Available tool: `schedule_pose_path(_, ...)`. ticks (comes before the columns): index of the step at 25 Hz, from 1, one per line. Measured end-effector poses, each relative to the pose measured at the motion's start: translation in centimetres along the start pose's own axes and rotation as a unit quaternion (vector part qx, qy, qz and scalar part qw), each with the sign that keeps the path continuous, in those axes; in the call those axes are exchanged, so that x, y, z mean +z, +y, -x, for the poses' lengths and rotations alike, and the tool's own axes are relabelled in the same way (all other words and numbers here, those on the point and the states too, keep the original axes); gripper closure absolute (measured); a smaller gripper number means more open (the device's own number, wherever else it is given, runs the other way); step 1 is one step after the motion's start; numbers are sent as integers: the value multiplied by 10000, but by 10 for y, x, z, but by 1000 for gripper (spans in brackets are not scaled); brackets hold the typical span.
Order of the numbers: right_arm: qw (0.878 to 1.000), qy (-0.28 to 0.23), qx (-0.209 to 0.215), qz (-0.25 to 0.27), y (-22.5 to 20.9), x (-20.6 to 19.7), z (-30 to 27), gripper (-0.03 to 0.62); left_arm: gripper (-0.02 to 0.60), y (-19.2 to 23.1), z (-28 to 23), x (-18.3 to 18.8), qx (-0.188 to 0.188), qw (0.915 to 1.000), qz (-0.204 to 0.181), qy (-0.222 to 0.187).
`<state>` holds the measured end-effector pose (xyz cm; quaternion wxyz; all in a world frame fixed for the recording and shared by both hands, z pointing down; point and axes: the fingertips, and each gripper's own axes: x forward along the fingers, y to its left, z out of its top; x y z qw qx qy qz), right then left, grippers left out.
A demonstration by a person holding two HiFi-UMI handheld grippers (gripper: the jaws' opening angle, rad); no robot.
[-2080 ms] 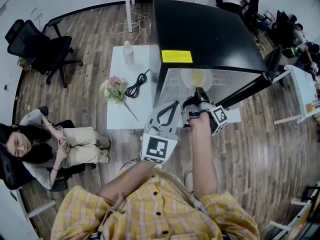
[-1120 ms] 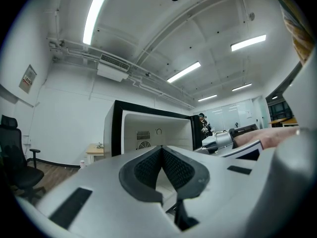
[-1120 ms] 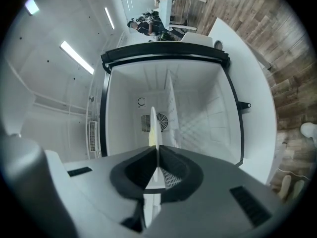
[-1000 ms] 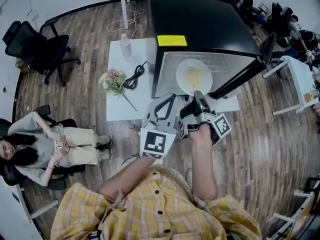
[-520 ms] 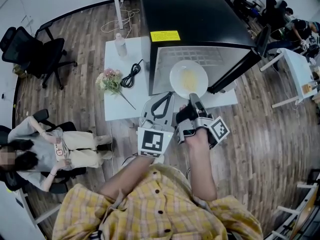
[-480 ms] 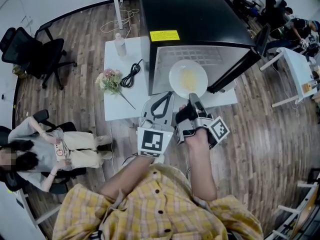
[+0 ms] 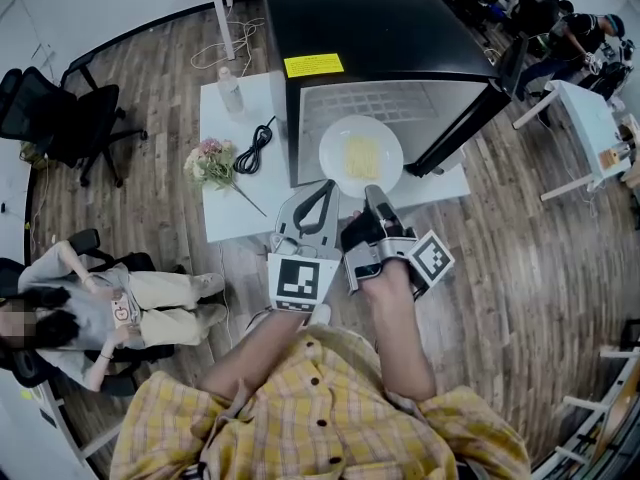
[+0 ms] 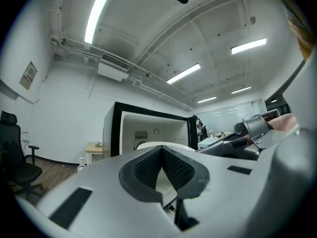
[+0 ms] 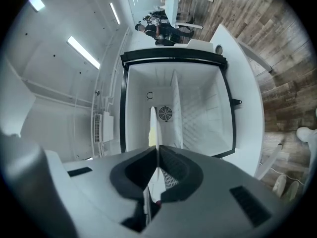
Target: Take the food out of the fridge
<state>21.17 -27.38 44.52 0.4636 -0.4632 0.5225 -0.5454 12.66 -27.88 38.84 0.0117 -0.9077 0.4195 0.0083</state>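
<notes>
- Your right hand-held gripper [image 7: 372, 196] is clamped on the near rim of a round white plate [image 7: 360, 156] that carries pale yellow food [image 7: 361, 154].
- The plate hangs at the open front of the black fridge [image 7: 370, 28], whose white inside faces you.
- Your left hand-held gripper [image 7: 325, 186] hovers just beside the right one, its jaws pressed together on nothing.
- Pink flowers [image 7: 210, 160] and a coiled black cable [image 7: 252, 148] lie on the white desk [image 7: 225, 208], left of the fridge.
</notes>
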Motion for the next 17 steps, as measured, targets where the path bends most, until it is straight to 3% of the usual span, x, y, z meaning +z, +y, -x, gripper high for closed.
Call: schedule_pose_path(17, 9999, 80, 26, 73, 4, 6, 6, 576, 574, -12, -5, 3, -13, 9999, -87, -59)
